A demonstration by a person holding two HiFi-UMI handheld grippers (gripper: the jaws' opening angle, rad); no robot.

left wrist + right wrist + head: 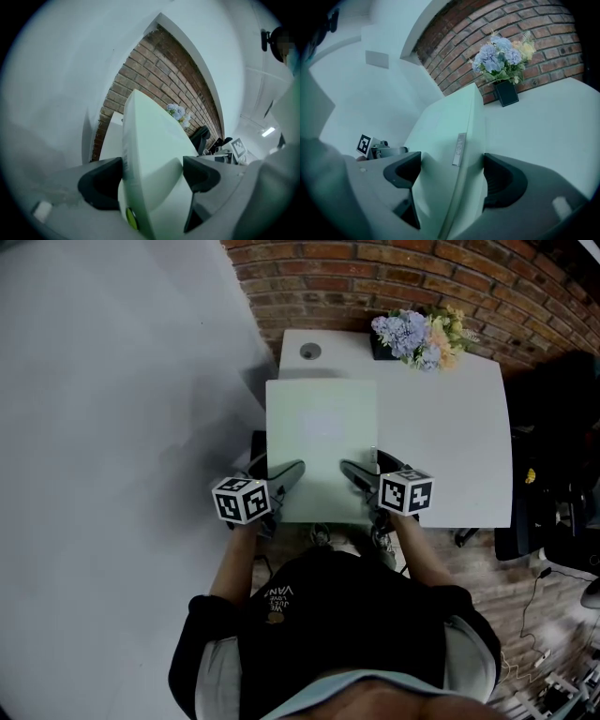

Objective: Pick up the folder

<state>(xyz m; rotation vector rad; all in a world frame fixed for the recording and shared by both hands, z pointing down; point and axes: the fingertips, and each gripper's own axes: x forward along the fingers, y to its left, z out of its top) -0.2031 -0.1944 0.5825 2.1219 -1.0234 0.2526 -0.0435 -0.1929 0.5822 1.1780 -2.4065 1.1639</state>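
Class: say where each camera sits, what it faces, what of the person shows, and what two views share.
Head view: on the head, facing down at folder, table; arms, left gripper, right gripper show.
Left gripper view: on that gripper, facing brick wall; jaws clamp folder.
Right gripper view: same, facing flowers; jaws clamp folder.
Shared: folder, flowers.

Grey, black-padded left tongs [152,174] and right tongs [452,172] each carry a black-and-white marker cube [242,500].

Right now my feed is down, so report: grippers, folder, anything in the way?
Left gripper and right gripper both shut on the folder, near edge. Folder looks lifted off the white table. Flowers at far edge, clear.
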